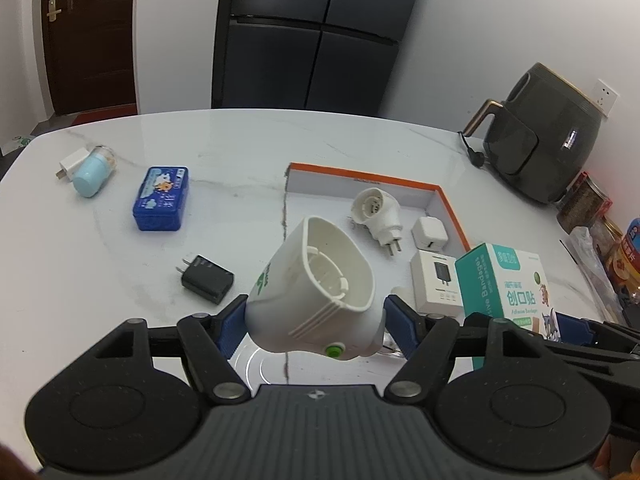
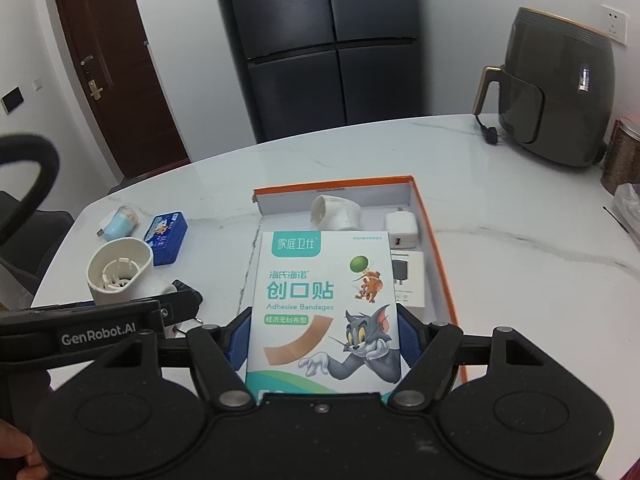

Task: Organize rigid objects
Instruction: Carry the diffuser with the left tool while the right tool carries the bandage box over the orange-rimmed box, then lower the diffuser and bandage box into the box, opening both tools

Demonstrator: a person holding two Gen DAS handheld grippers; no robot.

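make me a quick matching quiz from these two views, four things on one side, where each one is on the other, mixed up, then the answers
Things
1. white plug-in device with a green button
2. adhesive bandage box
3. blue tin
4. small white charger cube

Places
A. lying inside the orange-edged tray
B. held between the pads of the right gripper
C. on the bare tabletop, left of the tray
D. held between the pads of the left gripper

Pairs: 1-D, 2-B, 3-C, 4-A
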